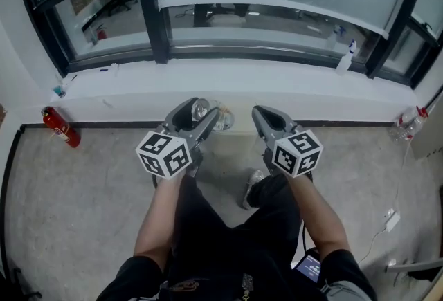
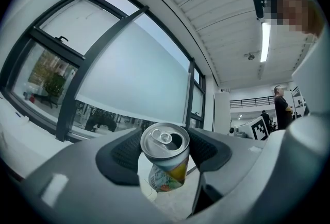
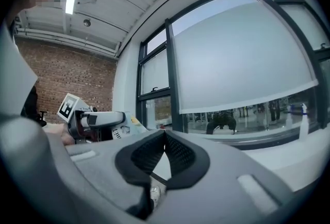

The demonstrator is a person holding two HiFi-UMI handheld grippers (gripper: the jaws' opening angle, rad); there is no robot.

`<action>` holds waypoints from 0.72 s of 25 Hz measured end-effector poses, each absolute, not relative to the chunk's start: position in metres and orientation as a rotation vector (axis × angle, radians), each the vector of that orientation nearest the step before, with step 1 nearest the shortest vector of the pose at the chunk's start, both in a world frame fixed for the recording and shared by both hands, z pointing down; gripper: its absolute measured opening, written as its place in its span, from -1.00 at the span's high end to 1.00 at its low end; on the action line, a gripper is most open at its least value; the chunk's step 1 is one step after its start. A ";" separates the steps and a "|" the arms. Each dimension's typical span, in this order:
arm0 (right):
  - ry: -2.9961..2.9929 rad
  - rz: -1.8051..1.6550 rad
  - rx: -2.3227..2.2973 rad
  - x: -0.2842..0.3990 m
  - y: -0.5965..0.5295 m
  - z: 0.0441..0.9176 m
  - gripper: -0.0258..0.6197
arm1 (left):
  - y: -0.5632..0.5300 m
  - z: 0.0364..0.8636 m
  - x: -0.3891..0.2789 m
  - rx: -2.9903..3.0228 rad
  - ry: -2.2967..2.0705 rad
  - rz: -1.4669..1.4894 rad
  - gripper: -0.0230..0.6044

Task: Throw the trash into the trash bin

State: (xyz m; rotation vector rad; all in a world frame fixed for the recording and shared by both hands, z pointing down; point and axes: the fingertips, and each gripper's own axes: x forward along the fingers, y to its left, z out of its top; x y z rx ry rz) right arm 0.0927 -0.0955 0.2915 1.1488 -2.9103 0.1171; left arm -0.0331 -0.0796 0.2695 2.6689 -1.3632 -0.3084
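The left tool [image 1: 196,115] is clenched on an opened drink can [image 2: 165,155]. Its two dark pads [image 2: 124,153] press the can's sides just below the rim. In the left gripper view the can's silver top, with the tab and the open mouth, faces back toward the camera, and the printed body hangs below and beyond the pads. That grip high on the body probably keeps the can from slipping through, and it leaves the lower part free to drop once the pads part.

The right tool [image 3: 165,136] is closed with nothing in it. Its pads meet at the tips, and only the floor shows through the small gap behind them. It is held just to the right of the left tool at about the same height, likely parked out of the way while the other carries.

Both tools point roughly level toward the far white window sill [image 1: 228,88], over the grey floor [image 1: 83,189] in front of the person's legs. A red fire extinguisher [image 1: 59,126] lies at the far left by the wall, and a spray bottle [image 1: 345,57] stands on the sill at the right. No trash bin shows in any view, so I judge that the can is being carried and the drop is not yet near.
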 end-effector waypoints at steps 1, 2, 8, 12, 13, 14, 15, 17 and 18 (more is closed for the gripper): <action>-2.906 0.112 1.149 0.092 -0.096 0.294 0.91 | -0.081 0.271 -0.034 2.665 -1.365 -0.304 0.05; -2.903 0.109 1.152 0.092 -0.097 0.295 0.91 | -0.083 0.273 -0.035 2.665 -1.365 -0.299 0.05; -2.869 0.075 1.163 0.092 -0.123 0.312 0.91 | -0.107 0.290 -0.043 2.658 -1.391 -0.239 0.05; -2.844 0.053 1.153 0.089 -0.153 0.327 0.91 | -0.139 0.307 -0.049 2.644 -1.394 -0.194 0.05; -2.835 0.051 1.152 0.089 -0.162 0.333 0.91 | -0.148 0.312 -0.049 2.643 -1.394 -0.183 0.05; -2.825 0.050 1.150 0.088 -0.170 0.340 0.91 | -0.158 0.317 -0.050 2.647 -1.394 -0.174 0.05; -2.813 0.049 1.146 0.087 -0.179 0.348 0.91 | -0.168 0.322 -0.050 2.656 -1.395 -0.168 0.05; -2.792 0.056 1.136 0.083 -0.196 0.366 0.91 | -0.187 0.332 -0.051 2.679 -1.392 -0.157 0.05; -2.786 0.069 1.130 0.080 -0.204 0.374 0.91 | -0.196 0.337 -0.050 2.686 -1.386 -0.149 0.05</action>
